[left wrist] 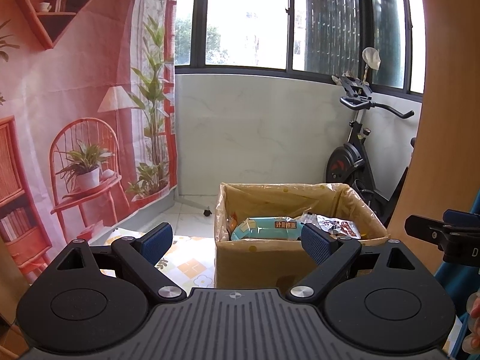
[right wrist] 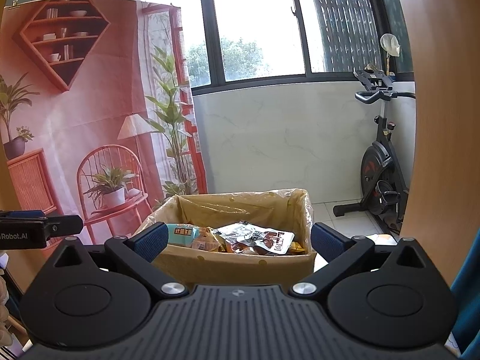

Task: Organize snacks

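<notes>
Cardboard, lined with clear plastic, forms the open box (left wrist: 258, 267) standing on a flower-patterned surface (left wrist: 192, 267) just ahead of both claws. The left claw (left wrist: 237, 241) hangs with its blue-padded fingers (left wrist: 157, 240) spread wide and empty, the box beyond and slightly right of it. The right claw (right wrist: 238, 240) is likewise spread apart, gripping nothing, the box framed between its fingers. Inside lie a teal snack packet (right wrist: 181, 234) at left and a white-and-brown packet (right wrist: 261, 237) overlapping other wrappers. An exercise bike (right wrist: 381, 162) stands behind, at right.
</notes>
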Available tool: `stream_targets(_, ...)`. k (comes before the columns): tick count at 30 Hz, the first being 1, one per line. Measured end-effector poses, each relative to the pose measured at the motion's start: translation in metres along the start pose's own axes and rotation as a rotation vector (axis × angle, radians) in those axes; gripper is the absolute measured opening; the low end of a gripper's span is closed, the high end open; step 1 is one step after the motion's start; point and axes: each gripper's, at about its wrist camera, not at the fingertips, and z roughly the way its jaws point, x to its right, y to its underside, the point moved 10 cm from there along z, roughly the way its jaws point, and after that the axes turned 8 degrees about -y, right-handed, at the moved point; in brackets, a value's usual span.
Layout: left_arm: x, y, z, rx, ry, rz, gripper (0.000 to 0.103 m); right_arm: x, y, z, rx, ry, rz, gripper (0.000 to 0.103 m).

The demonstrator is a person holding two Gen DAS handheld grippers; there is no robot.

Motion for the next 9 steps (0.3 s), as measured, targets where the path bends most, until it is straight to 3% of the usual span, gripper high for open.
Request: stream_targets(9,0.001,0.0019,0.0002,-0.007,0.01,-0.013,0.094,-0.0008,0.001,0.0015,-0.006,0.001,0.003,0.103)
